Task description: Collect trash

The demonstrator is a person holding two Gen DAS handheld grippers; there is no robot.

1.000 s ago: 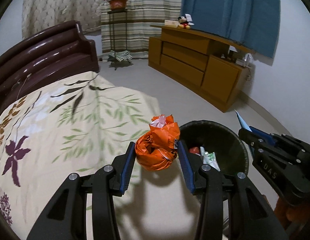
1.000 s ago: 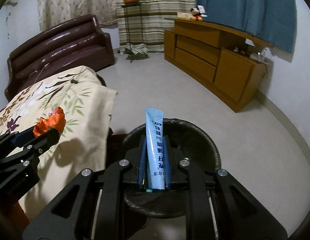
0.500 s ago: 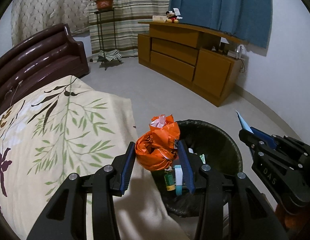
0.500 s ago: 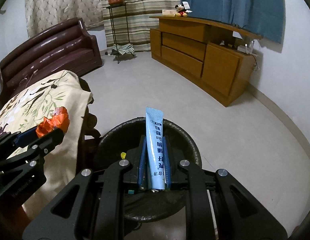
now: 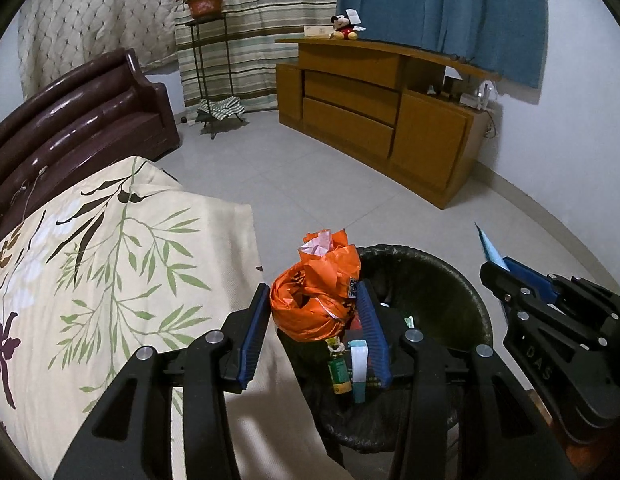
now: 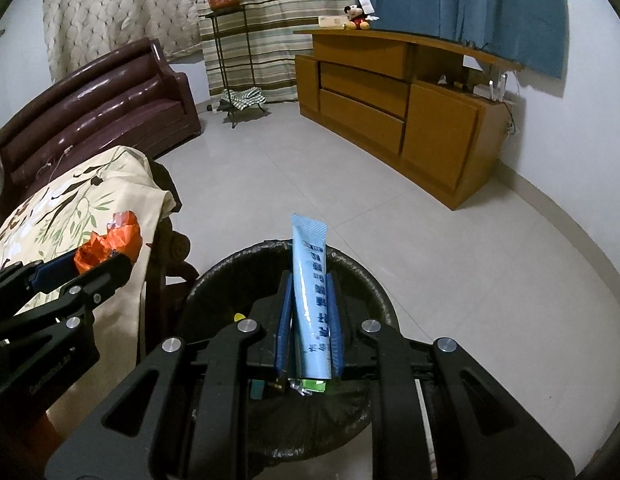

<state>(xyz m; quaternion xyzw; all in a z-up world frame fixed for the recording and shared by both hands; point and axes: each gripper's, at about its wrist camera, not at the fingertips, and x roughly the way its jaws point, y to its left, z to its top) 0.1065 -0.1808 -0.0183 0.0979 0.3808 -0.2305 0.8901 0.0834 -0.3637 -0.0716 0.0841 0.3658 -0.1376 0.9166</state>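
Note:
A crumpled orange plastic bag (image 5: 313, 300) sits between the blue pads of my left gripper (image 5: 313, 286), over the near-left rim of the black lined bin (image 5: 449, 264). The jaws are opening, and the pads still touch the bag. My right gripper (image 6: 309, 276) is shut on a light blue tube (image 6: 311, 280) that stands upright over the bin (image 6: 238, 256); its grip is only just starting to ease. Inside the bin lie a green bottle (image 5: 338, 372) and a teal box (image 5: 358, 368). Each gripper shows in the other's view: the right gripper (image 5: 493, 276) and the left gripper (image 6: 118, 258).
A floral cream cloth (image 5: 110, 280) covers a surface at the left, with a dark carved wooden leg (image 6: 170, 248) right beside the bin. A brown sofa (image 5: 70, 120) stands behind, a wooden cabinet (image 5: 369, 120) on the right, and a plant stand (image 5: 206, 60) by the curtains. Pale tiled floor lies beyond the bin.
Both grippers have shifted to the right, off the cloth and over the bin. The orange bag now hangs above the bin's rim, and the left pads stand slightly wider.

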